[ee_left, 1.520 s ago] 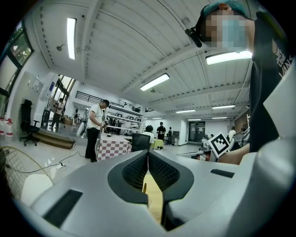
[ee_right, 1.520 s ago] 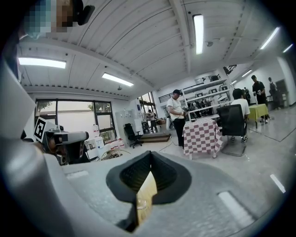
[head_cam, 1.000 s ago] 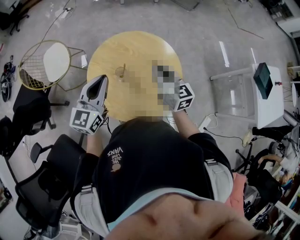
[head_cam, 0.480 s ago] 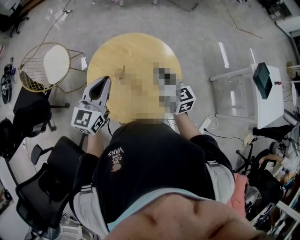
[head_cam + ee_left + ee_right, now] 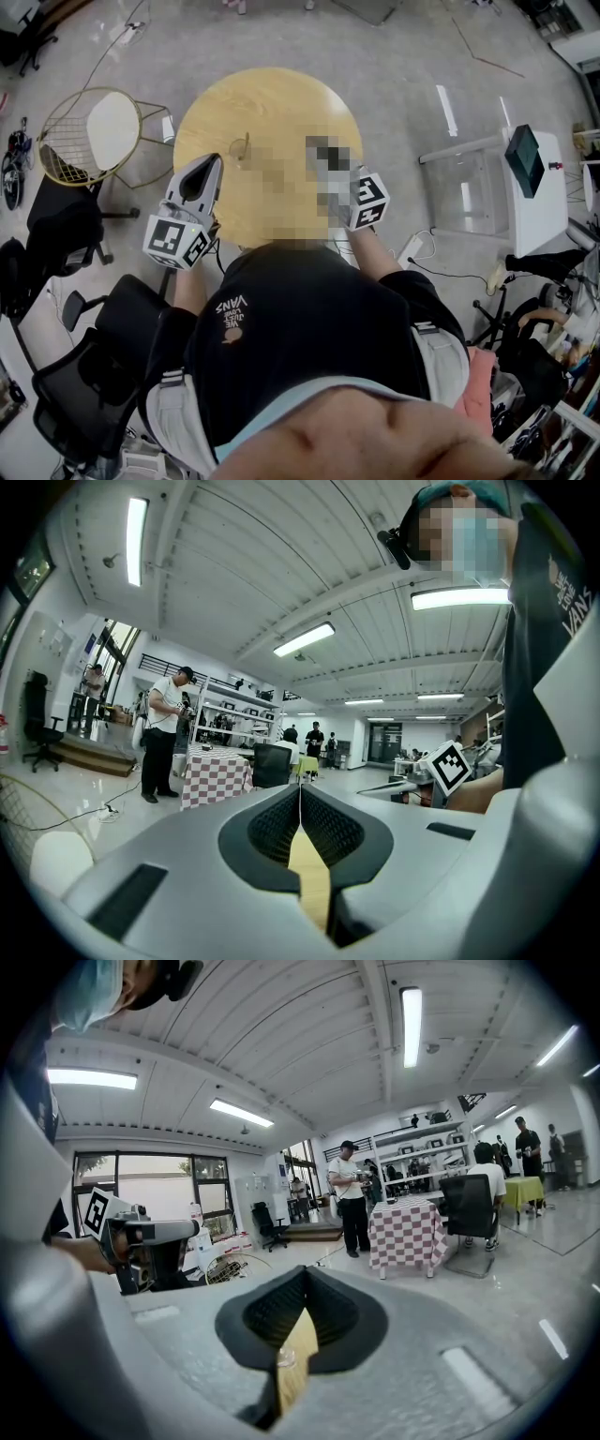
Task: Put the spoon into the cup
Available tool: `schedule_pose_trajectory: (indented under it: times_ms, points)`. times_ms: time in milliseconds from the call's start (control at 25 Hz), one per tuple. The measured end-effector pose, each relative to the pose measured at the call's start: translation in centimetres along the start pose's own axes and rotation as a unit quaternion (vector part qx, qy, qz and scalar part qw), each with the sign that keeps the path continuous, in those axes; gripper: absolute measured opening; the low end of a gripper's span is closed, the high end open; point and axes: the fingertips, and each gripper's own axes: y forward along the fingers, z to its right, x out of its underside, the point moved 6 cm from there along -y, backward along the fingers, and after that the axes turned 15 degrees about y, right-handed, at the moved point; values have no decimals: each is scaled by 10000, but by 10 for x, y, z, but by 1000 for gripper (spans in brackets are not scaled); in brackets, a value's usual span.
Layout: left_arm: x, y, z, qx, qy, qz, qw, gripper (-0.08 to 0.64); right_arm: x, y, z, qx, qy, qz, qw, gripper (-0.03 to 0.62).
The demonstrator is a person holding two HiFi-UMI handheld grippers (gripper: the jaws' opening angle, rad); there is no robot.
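A small clear cup (image 5: 240, 148) stands on the round wooden table (image 5: 281, 98), left of its middle. A thin handle, seemingly the spoon (image 5: 247, 138), rises from the cup. My left gripper (image 5: 214, 159) hovers over the table's near-left edge, just short of the cup; its jaws (image 5: 300, 787) are shut on nothing. My right gripper (image 5: 305, 1272) is also shut and holds nothing. In the head view only the right gripper's marker cube (image 5: 368, 199) shows; a mosaic patch hides the rest. A bit of the clear cup (image 5: 285, 1358) shows through the gap below the right jaws.
A wire chair with a white seat (image 5: 94, 127) stands left of the table and black office chairs (image 5: 84, 366) at lower left. A white stand (image 5: 525, 183) is at the right. People stand near a checked table (image 5: 408, 1232) farther off in the room.
The left gripper has crept a little forward and right toward the cup. The right gripper's cube has shifted slightly toward me. The cup has not moved.
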Motion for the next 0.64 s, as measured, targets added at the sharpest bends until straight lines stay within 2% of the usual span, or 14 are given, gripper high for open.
schedule_pose_trajectory:
  times_ms: [640]
  points:
    - [1, -10, -3, -101, -46, -6, 9999, -2, 4, 5, -7, -24, 29, -14, 10000, -5]
